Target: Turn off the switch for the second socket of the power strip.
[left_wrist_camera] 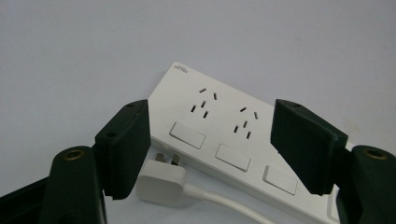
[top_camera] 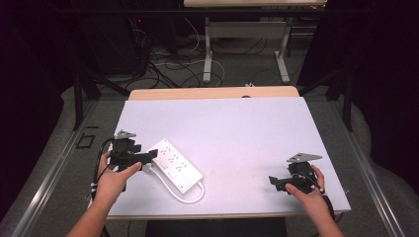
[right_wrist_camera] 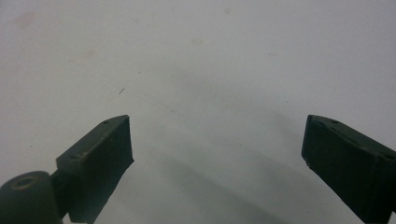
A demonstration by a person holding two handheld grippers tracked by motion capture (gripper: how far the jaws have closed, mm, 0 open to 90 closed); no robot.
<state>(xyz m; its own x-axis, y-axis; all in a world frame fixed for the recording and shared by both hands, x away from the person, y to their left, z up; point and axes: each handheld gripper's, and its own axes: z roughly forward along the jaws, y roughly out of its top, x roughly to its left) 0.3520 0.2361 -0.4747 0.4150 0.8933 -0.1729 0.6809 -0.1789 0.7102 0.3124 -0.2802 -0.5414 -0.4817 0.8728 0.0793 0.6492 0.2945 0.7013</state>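
Note:
A white power strip with several sockets and rocker switches lies slanted on the white table, at its near left. Its white cable loops back along it to the white plug, which lies flat on the table beside the strip. My left gripper hovers at the strip's left end; in the left gripper view its jaws stand apart, with the plug and the strip beyond them and nothing pressed between the pads. My right gripper rests near the table's near right, open over bare tabletop.
Beyond the table's far edge stand a second desk's metal legs and loose cables on the floor. Dark curtains close off both sides. The table's front edge runs just ahead of both hands.

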